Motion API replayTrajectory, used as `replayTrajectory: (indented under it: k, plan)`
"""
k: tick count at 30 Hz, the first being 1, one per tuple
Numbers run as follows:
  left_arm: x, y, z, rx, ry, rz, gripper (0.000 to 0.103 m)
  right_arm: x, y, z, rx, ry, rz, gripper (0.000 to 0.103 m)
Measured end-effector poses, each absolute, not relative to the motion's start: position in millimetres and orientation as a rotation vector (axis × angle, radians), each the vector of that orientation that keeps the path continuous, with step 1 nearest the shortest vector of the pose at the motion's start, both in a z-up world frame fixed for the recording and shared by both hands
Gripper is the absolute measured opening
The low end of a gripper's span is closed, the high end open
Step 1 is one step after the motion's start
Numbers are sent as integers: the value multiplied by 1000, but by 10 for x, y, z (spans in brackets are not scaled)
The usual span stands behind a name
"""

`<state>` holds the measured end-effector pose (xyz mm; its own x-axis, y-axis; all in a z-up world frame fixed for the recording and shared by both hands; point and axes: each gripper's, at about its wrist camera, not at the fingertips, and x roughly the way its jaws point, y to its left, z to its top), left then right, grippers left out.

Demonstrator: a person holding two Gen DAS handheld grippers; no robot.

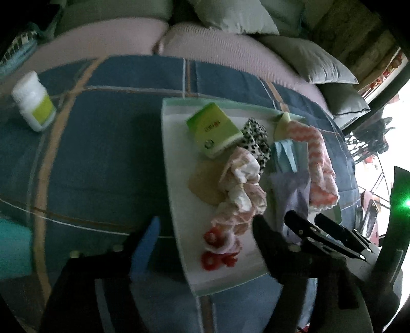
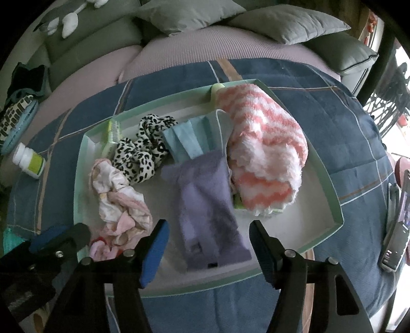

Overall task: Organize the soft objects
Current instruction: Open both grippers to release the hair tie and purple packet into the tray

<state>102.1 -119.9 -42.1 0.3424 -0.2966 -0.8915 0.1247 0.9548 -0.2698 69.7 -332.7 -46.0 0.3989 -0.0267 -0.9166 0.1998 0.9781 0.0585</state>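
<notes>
A white tray with a pale green rim (image 2: 333,194) lies on a blue checked blanket. It holds a purple sock (image 2: 205,205), a pink-and-white fuzzy sock (image 2: 266,153), a light blue mask (image 2: 192,141), a leopard-print scrunchie (image 2: 143,153), a crumpled pink cloth (image 2: 118,205) and a green box (image 1: 212,128). My right gripper (image 2: 208,246) stands open astride the purple sock's near end, pads apart from it. My left gripper (image 1: 207,238) is open over the tray's near left part, above a small red-and-pink item (image 1: 217,251) and the pink cloth (image 1: 241,194).
A white pill bottle with a green label (image 1: 34,102) stands on the blanket (image 1: 102,141) left of the tray. A phone-like device (image 2: 394,230) lies at the right edge. Grey cushions (image 2: 287,23) and a sofa lie behind. Something teal (image 1: 12,246) sits at the near left.
</notes>
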Motion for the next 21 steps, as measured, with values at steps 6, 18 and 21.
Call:
replayTrajectory:
  k: [6,18,21]
  plan:
    - [931,-1044,-350,-203,1138,-246,78,521,-3260,-379,157,1118,-146,69]
    - [605,-599,-438,-235,1106,-132,91,126,-2989,-354,93,1102,-105,78]
    - [515,-527,-425,-228,1095,-108,93,49,-2980,-338,95,1089,-99,84]
